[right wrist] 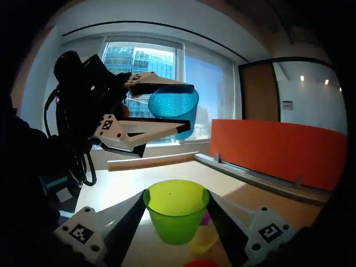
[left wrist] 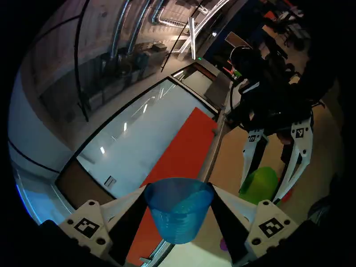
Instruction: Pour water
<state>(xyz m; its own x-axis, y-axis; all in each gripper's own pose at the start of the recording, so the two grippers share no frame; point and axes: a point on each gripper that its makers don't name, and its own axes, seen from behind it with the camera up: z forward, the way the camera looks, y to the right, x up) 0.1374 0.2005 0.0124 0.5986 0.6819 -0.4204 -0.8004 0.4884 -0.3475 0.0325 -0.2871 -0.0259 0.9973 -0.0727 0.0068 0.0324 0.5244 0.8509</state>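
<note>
A translucent blue cup (left wrist: 179, 216) sits between the fingers of my left gripper (left wrist: 179, 190), which is shut on it. In the right gripper view that left gripper (right wrist: 188, 107) holds the blue cup (right wrist: 171, 104) high above the table, turned on its side with the cup leaning toward the camera. My right gripper (right wrist: 176, 196) is shut on a green cup (right wrist: 176, 222), held lower and nearer the table. From the left gripper view, the right gripper (left wrist: 259, 193) and the green cup (left wrist: 261, 183) lie below and to the right. I cannot tell whether either cup holds water.
A wooden table (right wrist: 133, 182) is bounded by an orange partition (right wrist: 276, 149) on a rail. Small purple (right wrist: 205, 218), yellow (right wrist: 202, 240) and red (right wrist: 200, 262) items lie on the table under the green cup. Windows (right wrist: 147, 62) are behind. A person's dark sleeve (right wrist: 26, 160) is at the left.
</note>
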